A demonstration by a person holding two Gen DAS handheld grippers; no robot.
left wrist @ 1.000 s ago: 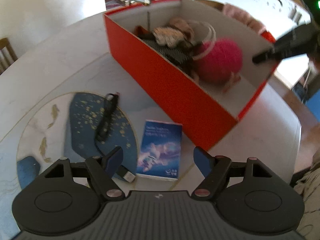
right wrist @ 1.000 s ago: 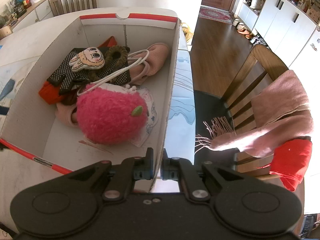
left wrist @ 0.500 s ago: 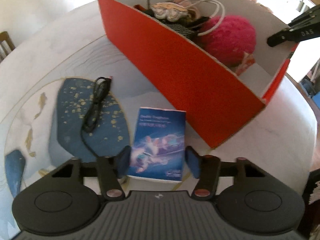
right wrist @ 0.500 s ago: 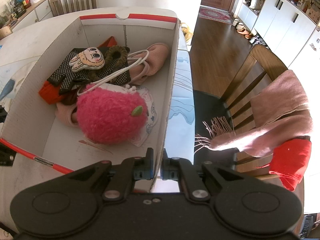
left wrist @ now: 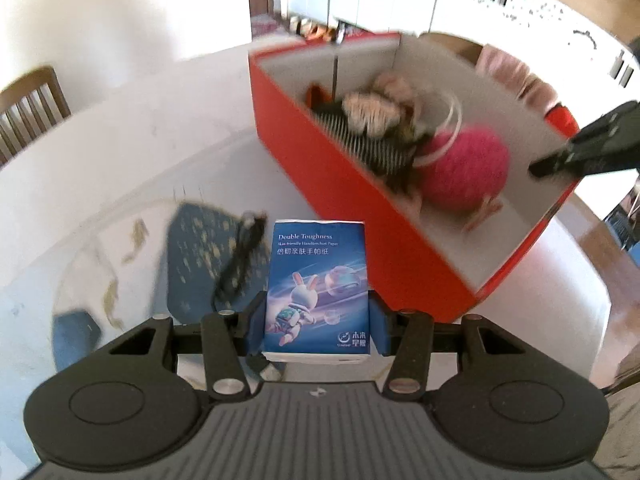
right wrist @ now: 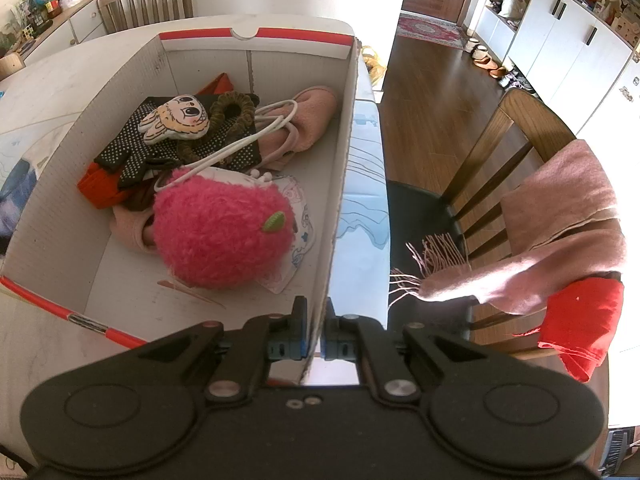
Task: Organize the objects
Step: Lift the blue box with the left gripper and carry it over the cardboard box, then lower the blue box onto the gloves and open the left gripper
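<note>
The tissue pack (left wrist: 318, 288) sits clamped between the left tongs (left wrist: 317, 327), above the pale tabletop (left wrist: 120, 152) (blue pattern, black cable (left wrist: 238, 256)) beside the red box (left wrist: 360, 200). The right tongs (right wrist: 316, 330) pinch the box wall (right wrist: 340, 184). A wooden chair (right wrist: 516, 148) with pink scarf (right wrist: 560, 232) stands on the wood floor (right wrist: 432, 64).

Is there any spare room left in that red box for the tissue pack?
Yes: bare floor in the red box between the pink fluffy ball and the near end wall. The far half is crowded with the dotted glove, bunny charm and cord.
</note>
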